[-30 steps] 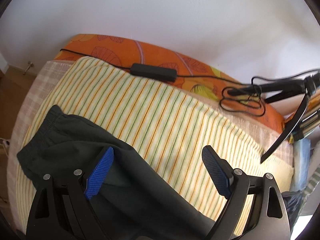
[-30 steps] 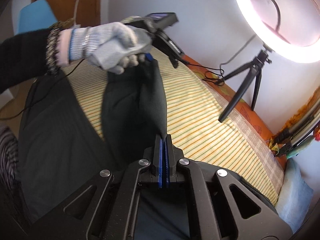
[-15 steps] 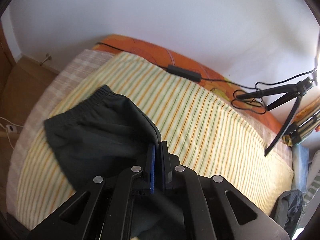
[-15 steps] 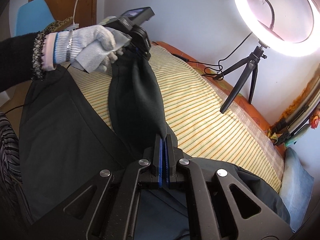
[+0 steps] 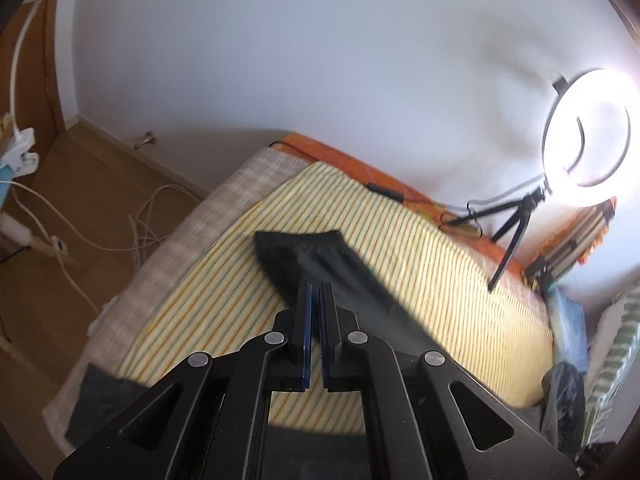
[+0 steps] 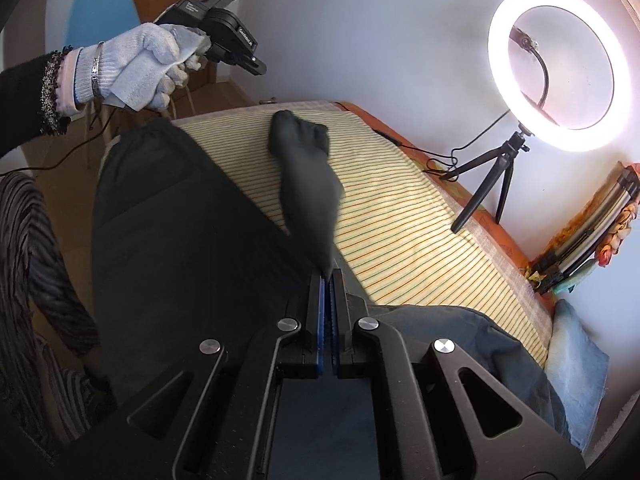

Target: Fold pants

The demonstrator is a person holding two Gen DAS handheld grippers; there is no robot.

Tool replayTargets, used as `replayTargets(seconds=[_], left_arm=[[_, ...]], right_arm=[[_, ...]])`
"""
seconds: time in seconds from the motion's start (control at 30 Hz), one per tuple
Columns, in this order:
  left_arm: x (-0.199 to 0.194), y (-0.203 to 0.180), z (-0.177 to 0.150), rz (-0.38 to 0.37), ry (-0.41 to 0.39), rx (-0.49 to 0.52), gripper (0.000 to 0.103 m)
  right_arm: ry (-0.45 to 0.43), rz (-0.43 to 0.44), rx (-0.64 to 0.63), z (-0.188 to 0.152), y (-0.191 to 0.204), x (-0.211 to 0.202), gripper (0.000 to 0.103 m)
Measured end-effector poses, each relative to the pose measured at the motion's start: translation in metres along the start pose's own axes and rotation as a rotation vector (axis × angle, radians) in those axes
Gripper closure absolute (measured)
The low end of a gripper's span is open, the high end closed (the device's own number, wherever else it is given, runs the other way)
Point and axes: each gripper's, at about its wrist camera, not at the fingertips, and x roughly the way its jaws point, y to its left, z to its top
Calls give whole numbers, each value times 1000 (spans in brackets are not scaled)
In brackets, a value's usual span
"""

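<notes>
The dark pants (image 6: 160, 220) lie over the striped sheet (image 6: 400, 240) of a bed. One narrow part (image 6: 308, 192) runs from its crumpled end on the sheet up into my right gripper (image 6: 326, 274), which is shut on the fabric. A gloved hand (image 6: 132, 68) holds my left gripper (image 6: 256, 67) high at the upper left, clear of the pants, shut and with nothing in it. In the left wrist view the left gripper (image 5: 316, 286) is shut above the bed. The pants' elastic end (image 5: 304, 240) lies beyond its tips, blurred.
A lit ring light (image 6: 556, 64) on a small tripod (image 6: 492, 184) stands at the bed's far edge by the wall, its cable trailing on the orange cover. Also in view are a blue chair (image 6: 100, 12), white cables (image 5: 140, 232) on the wooden floor, and a blue pillow (image 6: 576, 356).
The left gripper closed at the pants' end, then rose up and away to the left without the fabric. That end now lies on the sheet. The right gripper stays shut on the pants.
</notes>
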Motion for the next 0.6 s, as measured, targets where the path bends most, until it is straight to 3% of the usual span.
replayTargets(seconds=[0.2,0.27,0.33,0.4,0.47,0.6], left_arm=[[-6,-13,-23,7,43,79,101],[-4,-24,-24,4,56,115,93],[6,-40,-22,-7,76,142,70],[24,-57,-17,-42,115,141,54],[42,-71,-14,-63,157,133,50],[87,-98,-10,0,193,164,50]], right_arm=[[44,75,-5,-24,44,-10,100],[71,95,-26,-34,63,-7,100],[90,110,-39,-41,78,-3,100],[98,119,-37,-46,87,2,100],[87,121,-7,-51,90,5,100],[56,122,66,-62,90,9,100]])
